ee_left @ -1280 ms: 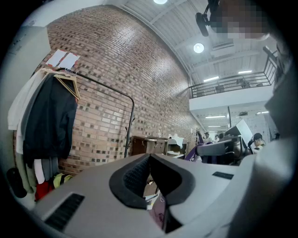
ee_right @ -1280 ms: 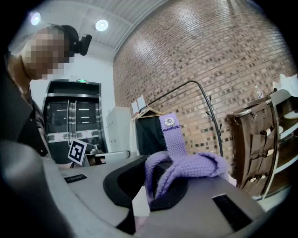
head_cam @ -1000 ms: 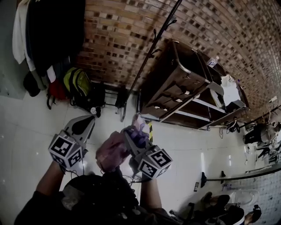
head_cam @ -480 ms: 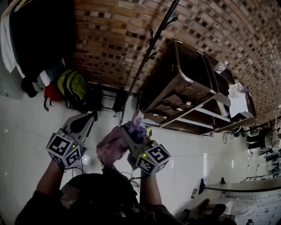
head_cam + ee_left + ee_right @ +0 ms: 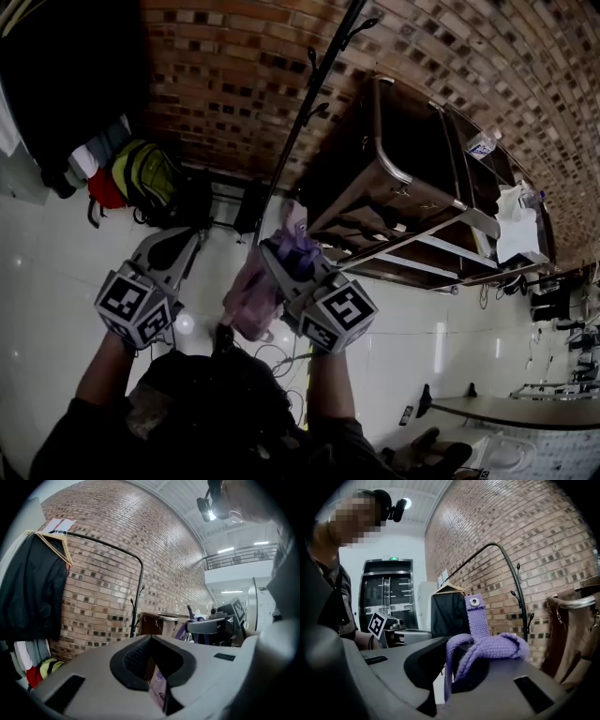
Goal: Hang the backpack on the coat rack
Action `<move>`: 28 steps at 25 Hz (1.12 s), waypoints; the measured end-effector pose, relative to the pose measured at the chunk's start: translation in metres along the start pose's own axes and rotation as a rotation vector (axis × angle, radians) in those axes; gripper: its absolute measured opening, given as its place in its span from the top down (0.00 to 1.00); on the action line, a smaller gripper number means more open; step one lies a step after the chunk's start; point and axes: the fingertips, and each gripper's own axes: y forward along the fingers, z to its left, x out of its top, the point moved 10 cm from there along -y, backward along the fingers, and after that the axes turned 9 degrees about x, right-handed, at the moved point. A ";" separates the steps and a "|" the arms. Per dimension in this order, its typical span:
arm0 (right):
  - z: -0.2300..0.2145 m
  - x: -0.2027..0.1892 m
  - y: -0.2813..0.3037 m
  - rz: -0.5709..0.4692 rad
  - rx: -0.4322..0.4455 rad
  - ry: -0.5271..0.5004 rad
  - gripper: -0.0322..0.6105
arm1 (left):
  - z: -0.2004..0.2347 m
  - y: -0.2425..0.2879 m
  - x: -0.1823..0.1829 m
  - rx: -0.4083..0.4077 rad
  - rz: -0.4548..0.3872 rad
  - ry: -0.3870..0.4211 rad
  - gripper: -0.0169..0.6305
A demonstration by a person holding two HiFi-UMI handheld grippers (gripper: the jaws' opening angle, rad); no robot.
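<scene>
A pink and lilac backpack (image 5: 251, 296) hangs from my right gripper (image 5: 283, 251), which is shut on its purple webbing strap (image 5: 485, 648); the strap's snap tab sticks up over the jaws. The black coat rack pole (image 5: 305, 117) with small hooks rises by the brick wall just beyond the gripper tips, and shows as the coat rack (image 5: 520, 597) in the right gripper view. My left gripper (image 5: 184, 246) is level with the right one, to the left of the bag, jaws together. A sliver of pale fabric (image 5: 158, 692) shows in its slit; whether it is clamped is unclear.
A brown metal-framed cart (image 5: 394, 187) stands right of the rack against the brick wall (image 5: 225, 84). On the left a clothes rail holds a dark coat (image 5: 30, 592). Below the rail, a yellow-green bag (image 5: 145, 178) and a red bag (image 5: 103, 192) lie on the white tiled floor (image 5: 47, 281).
Both grippers and the backpack have moved forward toward the brick wall and the coat rack, which now stands closer. The backpack hangs longer below the right gripper.
</scene>
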 end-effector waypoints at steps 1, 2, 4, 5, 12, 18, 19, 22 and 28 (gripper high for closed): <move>-0.008 0.000 -0.002 0.006 -0.002 0.004 0.94 | -0.003 0.008 0.001 -0.001 -0.001 0.001 0.91; -0.015 0.000 -0.004 0.015 -0.005 0.009 0.94 | -0.006 0.015 0.004 -0.003 -0.004 0.001 0.91; -0.028 0.003 -0.008 0.039 -0.009 0.017 0.94 | -0.010 0.028 0.009 -0.008 -0.015 0.000 0.91; -0.034 0.005 -0.009 0.048 -0.009 0.019 0.94 | -0.010 0.033 0.011 -0.010 -0.021 0.002 0.91; -0.077 0.014 0.000 0.061 -0.025 0.046 0.94 | 0.001 0.071 0.019 -0.048 -0.011 0.004 0.91; -0.117 0.016 0.024 0.061 -0.042 0.079 0.94 | 0.031 0.128 0.030 -0.101 -0.018 0.029 0.91; -0.125 0.015 0.028 0.062 -0.046 0.084 0.94 | 0.035 0.138 0.032 -0.112 -0.023 0.028 0.91; -0.154 0.015 0.039 0.069 -0.061 0.092 0.94 | 0.046 0.169 0.037 -0.142 -0.029 0.016 0.91; -0.214 0.020 0.066 0.068 -0.109 0.104 0.94 | 0.080 0.234 0.041 -0.177 -0.024 0.002 0.91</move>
